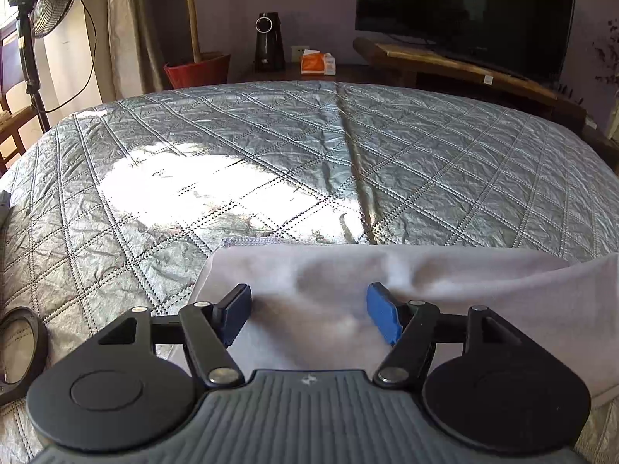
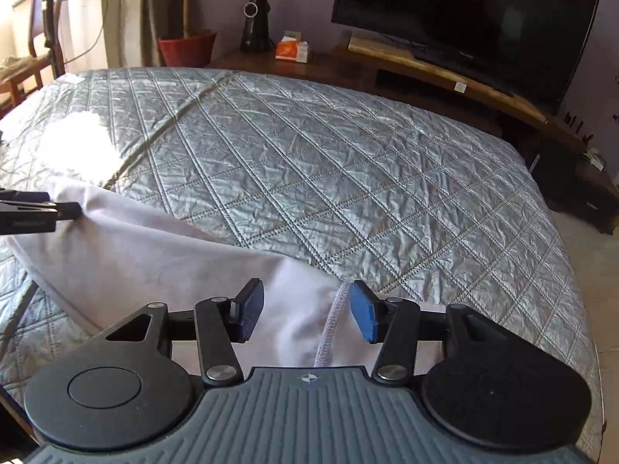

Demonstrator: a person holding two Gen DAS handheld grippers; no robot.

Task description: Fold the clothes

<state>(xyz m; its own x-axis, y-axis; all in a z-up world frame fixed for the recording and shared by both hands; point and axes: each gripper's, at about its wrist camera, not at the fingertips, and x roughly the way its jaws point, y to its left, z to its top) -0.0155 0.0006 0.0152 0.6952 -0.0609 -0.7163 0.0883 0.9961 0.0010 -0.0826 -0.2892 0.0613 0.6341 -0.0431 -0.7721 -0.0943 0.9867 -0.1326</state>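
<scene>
Where sunlight falls, quilted bedspread [image 1: 425, 154] shines.

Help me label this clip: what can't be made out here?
- Garment type: the pale garment runs under the left tongs in the left wrist view and under the right tongs in the right.
- Round dark object: cut by the left wrist view's edge.
- Orange packet: print too small.
</scene>
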